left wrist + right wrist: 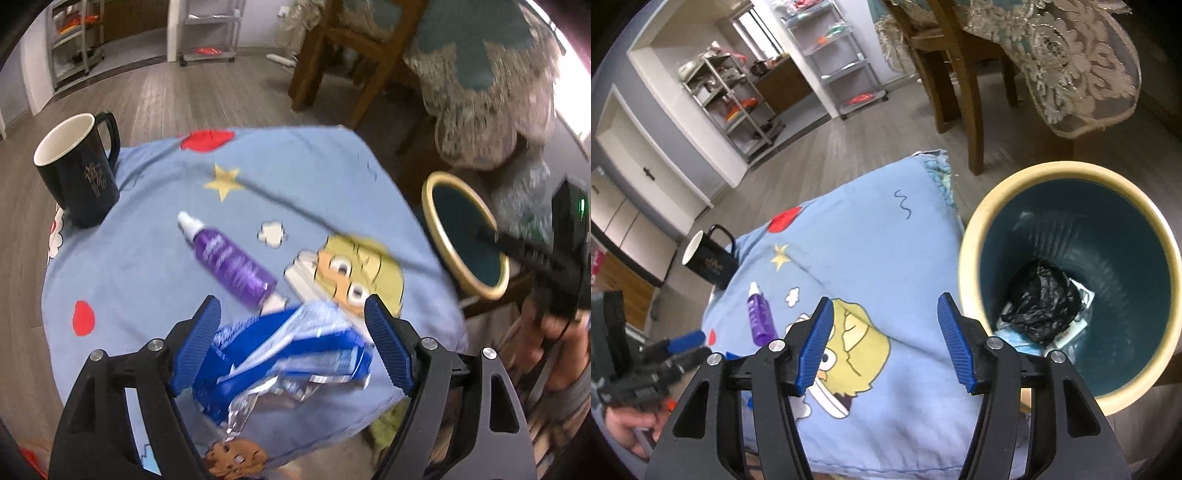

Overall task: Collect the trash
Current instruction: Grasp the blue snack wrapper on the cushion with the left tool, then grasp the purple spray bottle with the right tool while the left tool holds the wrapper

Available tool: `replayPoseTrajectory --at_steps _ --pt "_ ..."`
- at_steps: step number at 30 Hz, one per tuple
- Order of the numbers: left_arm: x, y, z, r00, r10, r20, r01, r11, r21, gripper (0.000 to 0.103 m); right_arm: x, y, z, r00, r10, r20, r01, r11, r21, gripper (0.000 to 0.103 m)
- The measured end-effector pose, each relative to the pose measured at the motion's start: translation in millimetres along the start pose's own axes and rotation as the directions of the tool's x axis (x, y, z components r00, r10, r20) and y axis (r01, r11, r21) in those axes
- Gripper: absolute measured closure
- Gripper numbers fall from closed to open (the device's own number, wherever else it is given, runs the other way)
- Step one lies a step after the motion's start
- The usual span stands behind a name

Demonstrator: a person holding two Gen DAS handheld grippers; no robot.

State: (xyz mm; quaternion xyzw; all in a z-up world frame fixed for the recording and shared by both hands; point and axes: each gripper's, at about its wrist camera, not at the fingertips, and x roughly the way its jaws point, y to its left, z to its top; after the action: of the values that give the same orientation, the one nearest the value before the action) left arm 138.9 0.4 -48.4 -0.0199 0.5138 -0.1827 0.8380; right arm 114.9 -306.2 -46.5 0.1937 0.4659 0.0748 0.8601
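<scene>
left claw (pixel 291 325) jaws spread wide, crumpled blue-silver wrapper (pixel 288 347) lying between them on the blue cartoon cloth (pixel 147 266), pads not touching | right claw (pixel 884 339) open, empty, over cloth | only right view shows inside the bin (pixel 1067 384): black bag (pixel 1041 302) | purple bottle (pixel 232 262), mug (pixel 79 170) far left

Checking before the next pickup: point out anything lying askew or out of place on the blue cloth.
A crumpled blue and silver wrapper lies torn open between the open left gripper fingers. The purple bottle lies tipped on its side beside it. The black mug stands upright.
</scene>
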Motion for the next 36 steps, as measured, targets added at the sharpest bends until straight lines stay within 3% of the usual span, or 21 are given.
replayPoseTrajectory --at_steps 5,14,17,19,23,30,36 --pt "15.1 2.2 -16.5 0.998 0.009 -0.054 -0.006 0.998 0.058 0.028 6.0 6.5 -1.8 1.0 0.007 -0.016 -0.007 1.0 -0.005 0.043" --pt "47.5 -11.0 -24.9 0.988 0.044 -0.15 -0.019 0.986 0.166 0.047 8.4 8.8 -4.4 1.0 -0.008 -0.026 0.008 1.0 -0.012 0.043" --pt "47.9 -17.0 -26.3 0.986 0.054 -0.155 -0.023 0.98 0.196 0.057 9.3 8.2 -4.5 1.0 -0.014 -0.028 0.014 1.0 -0.008 0.043" --pt "48.1 -18.9 -25.4 0.985 0.055 -0.163 -0.021 0.979 0.203 0.076 10.1 7.0 -4.9 0.999 -0.016 -0.03 0.016 1.0 -0.007 0.043" --pt "48.1 -25.2 -25.2 0.982 0.029 -0.187 0.013 0.976 0.219 0.092 11.0 5.7 -5.1 0.999 -0.026 -0.033 0.026 1.0 -0.006 0.043" --pt "30.8 -41.7 -18.5 0.989 -0.041 -0.144 0.074 0.97 0.234 0.096 11.7 2.4 -6.2 0.999 -0.036 -0.037 0.036 0.999 0.004 0.043" --pt "-5.2 -23.4 -0.2 0.996 -0.083 -0.024 0.085 0.988 0.13 0.096 15.4 4.7 -7.9 0.998 -0.032 -0.052 0.032 0.999 -0.004 0.043"
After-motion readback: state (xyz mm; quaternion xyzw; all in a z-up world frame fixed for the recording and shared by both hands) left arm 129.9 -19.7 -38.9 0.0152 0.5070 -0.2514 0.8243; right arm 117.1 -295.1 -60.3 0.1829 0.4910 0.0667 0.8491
